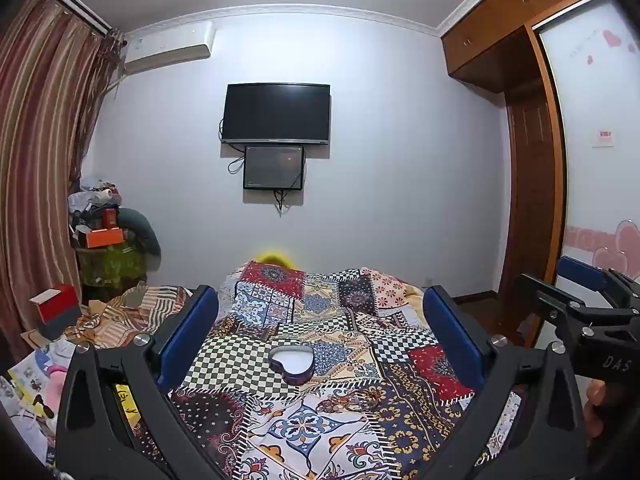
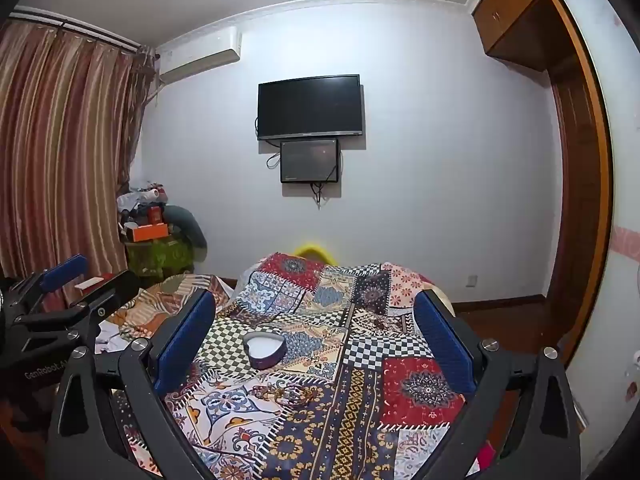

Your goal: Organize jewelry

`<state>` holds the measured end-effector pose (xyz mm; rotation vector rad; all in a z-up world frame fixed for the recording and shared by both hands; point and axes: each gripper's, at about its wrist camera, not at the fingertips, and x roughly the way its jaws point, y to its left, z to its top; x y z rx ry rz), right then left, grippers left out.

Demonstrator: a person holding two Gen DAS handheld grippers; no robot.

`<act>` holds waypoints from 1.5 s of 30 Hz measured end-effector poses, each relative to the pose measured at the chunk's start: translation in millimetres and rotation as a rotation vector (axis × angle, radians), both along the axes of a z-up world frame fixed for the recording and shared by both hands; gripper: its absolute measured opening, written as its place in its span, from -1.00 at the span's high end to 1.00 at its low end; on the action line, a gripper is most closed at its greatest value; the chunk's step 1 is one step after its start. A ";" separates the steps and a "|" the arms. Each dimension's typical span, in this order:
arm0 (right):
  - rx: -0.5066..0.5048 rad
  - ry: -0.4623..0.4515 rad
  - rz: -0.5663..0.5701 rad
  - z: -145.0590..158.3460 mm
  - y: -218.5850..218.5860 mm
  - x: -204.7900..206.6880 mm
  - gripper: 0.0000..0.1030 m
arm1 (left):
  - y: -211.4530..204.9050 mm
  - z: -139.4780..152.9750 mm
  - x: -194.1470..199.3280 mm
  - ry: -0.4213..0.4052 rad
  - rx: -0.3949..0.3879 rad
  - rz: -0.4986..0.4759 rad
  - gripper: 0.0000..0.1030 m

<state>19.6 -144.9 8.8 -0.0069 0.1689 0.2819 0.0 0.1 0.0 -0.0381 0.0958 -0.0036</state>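
Note:
A purple heart-shaped box [image 1: 291,362] with a white inside lies open on the patchwork quilt [image 1: 420,364]; it also shows in the right wrist view [image 2: 265,350]. A small heap of brownish bead jewelry [image 1: 352,398] lies on the quilt just in front of the box, and in the right wrist view [image 2: 286,394]. My left gripper [image 1: 320,304] is open and empty, held above the quilt, short of the box. My right gripper [image 2: 316,308] is open and empty, beside the left one [image 2: 60,280]. The right gripper shows at the left wrist view's right edge [image 1: 580,284].
The quilt covers a bed [image 2: 360,420]. Striped fabric [image 1: 132,312] and a red box [image 1: 56,304] lie at left. Clutter piles on a stand [image 1: 108,240] by the curtain [image 1: 36,160]. A TV [image 1: 276,114] hangs on the far wall. A wooden wardrobe [image 2: 576,160] stands at right.

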 end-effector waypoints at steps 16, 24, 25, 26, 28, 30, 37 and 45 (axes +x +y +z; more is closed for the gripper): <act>-0.002 0.011 -0.002 -6.9 -2.5 4.5 -0.92 | 1.0 -3.4 5.8 0.034 0.004 0.003 -1.00; 0.003 0.021 -0.002 -4.3 -2.8 5.3 -0.92 | 2.3 -5.3 7.0 0.039 0.008 -0.004 -1.00; 0.003 0.022 -0.002 -4.1 -2.8 5.3 -0.92 | 2.1 -5.4 7.1 0.040 0.008 -0.004 -1.00; 0.003 0.022 -0.002 -4.1 -2.7 5.2 -0.92 | 1.8 -5.5 7.2 0.040 0.008 -0.005 -1.00; 0.003 0.022 -0.002 -3.9 -2.9 5.1 -0.92 | 1.9 -5.7 8.0 0.041 0.008 -0.006 -1.00; 0.004 0.023 -0.001 -3.9 -3.0 5.2 -0.92 | 2.1 -6.1 8.2 0.042 0.009 -0.006 -1.00; 0.003 0.026 -0.001 -5.3 -2.2 6.0 -0.92 | 2.2 -5.8 7.6 0.044 0.007 -0.005 -1.00; 0.003 0.028 -0.003 -4.5 -2.3 6.0 -0.92 | 3.2 -8.1 10.4 0.055 0.004 -0.001 -1.00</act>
